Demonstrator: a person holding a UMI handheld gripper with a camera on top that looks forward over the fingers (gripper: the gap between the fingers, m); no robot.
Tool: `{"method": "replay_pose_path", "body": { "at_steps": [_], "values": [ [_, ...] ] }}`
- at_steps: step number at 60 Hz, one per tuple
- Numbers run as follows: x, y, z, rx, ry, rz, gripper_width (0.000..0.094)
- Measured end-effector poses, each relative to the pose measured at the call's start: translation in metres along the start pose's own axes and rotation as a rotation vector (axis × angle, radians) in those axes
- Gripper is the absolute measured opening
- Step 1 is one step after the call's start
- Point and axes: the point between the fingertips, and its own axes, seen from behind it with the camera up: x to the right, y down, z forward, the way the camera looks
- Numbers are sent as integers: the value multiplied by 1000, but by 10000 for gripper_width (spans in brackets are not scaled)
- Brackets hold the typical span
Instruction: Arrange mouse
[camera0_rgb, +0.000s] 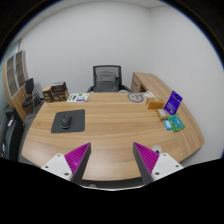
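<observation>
The gripper (112, 160) is held high over a wooden desk (110, 125), and its two fingers are spread wide with nothing between them. A purple pad (77, 156) is seen on the inside of each finger. The mouse (67, 123) is found well beyond the fingers, lying on a dark mouse mat (68, 123) on the desk. An office chair (105, 79) is placed behind the desk by the white wall. A purple box (174, 101) is stood up at the far side of the desk, and a small greenish packet (175, 123) is laid near it. Some papers (77, 97) are laid near the chair.
</observation>
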Motion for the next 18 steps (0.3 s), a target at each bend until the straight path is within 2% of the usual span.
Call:
{"method": "replay_pose_path", "body": {
  "at_steps": [18],
  "values": [
    [28, 34, -28, 0, -9, -11, 856]
  ]
}}
